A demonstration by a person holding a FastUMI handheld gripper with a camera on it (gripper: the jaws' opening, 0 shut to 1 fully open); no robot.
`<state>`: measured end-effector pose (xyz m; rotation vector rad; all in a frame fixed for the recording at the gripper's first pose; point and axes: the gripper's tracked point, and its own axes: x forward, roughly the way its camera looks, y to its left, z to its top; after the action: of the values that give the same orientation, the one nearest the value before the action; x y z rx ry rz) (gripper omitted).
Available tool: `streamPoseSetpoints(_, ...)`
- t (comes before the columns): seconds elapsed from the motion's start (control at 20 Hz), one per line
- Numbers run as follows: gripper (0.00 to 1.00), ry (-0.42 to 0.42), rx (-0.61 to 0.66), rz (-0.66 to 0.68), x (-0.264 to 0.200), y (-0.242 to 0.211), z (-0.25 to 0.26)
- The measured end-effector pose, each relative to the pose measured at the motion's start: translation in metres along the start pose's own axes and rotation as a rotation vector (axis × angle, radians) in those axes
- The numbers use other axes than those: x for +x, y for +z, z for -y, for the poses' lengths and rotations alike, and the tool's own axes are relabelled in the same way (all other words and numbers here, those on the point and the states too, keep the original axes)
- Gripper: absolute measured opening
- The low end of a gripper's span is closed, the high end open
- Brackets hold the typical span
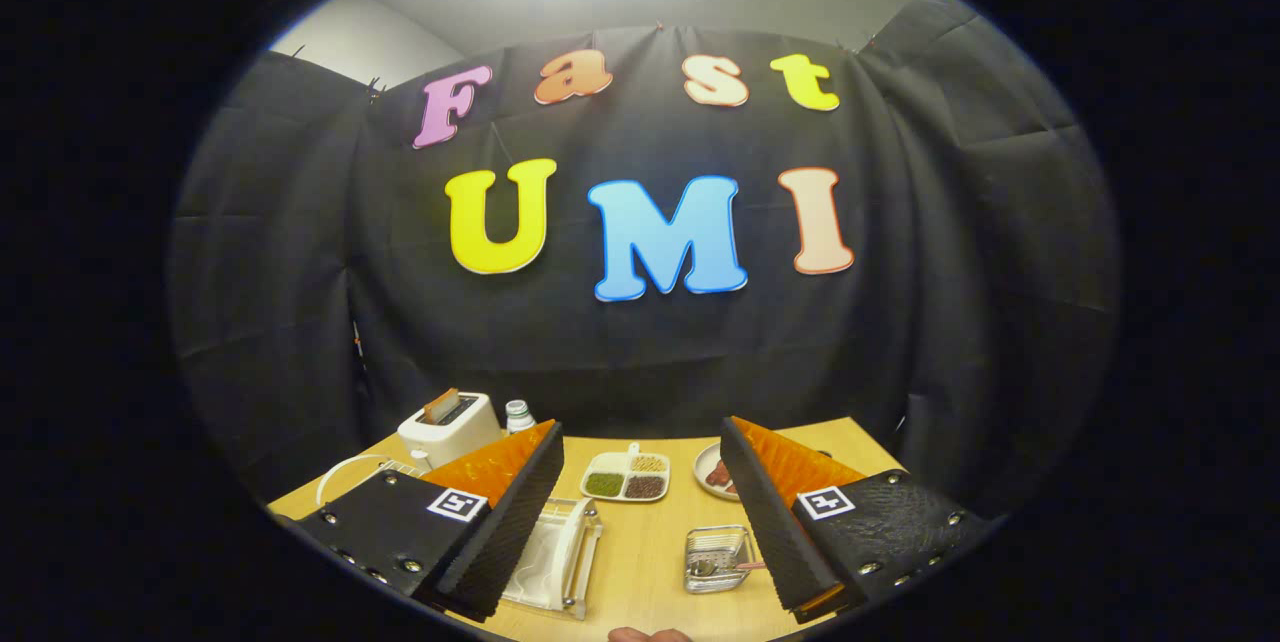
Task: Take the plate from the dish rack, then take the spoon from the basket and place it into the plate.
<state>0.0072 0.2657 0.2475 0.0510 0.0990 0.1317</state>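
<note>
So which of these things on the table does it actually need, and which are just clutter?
Needed:
- dish rack holding the plate
- basket with the spoon
- the claw, open, holding nothing

Just lying about:
- toaster
- bottle
- four-part snack tray
- small dish

The camera rides on the tongs (640, 512), held above the near edge of the tabletop (650, 562) and looking level across it toward the booth's cloth wall. Its two spread fingers frame the bottom, with the tabletop's things close below and just ahead.
</note>
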Motion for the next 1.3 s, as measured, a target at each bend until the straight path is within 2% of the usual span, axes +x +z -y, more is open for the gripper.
streamPoseSetpoints(0.3, 0.97, 0.101, 0.078, -0.249, 0.027, -0.035, -0.044)
streamPoseSetpoints(0.55, 0.99, 0.144, 0.143, -0.466, 0.04, -0.064, -0.073)
streamPoseSetpoints(0.9, 0.99, 0.16, 0.189, -0.639, 0.066, -0.091, -0.096)
streamPoseSetpoints(1.3, 0.99, 0.118, 0.172, -0.767, 0.099, -0.125, -0.11)
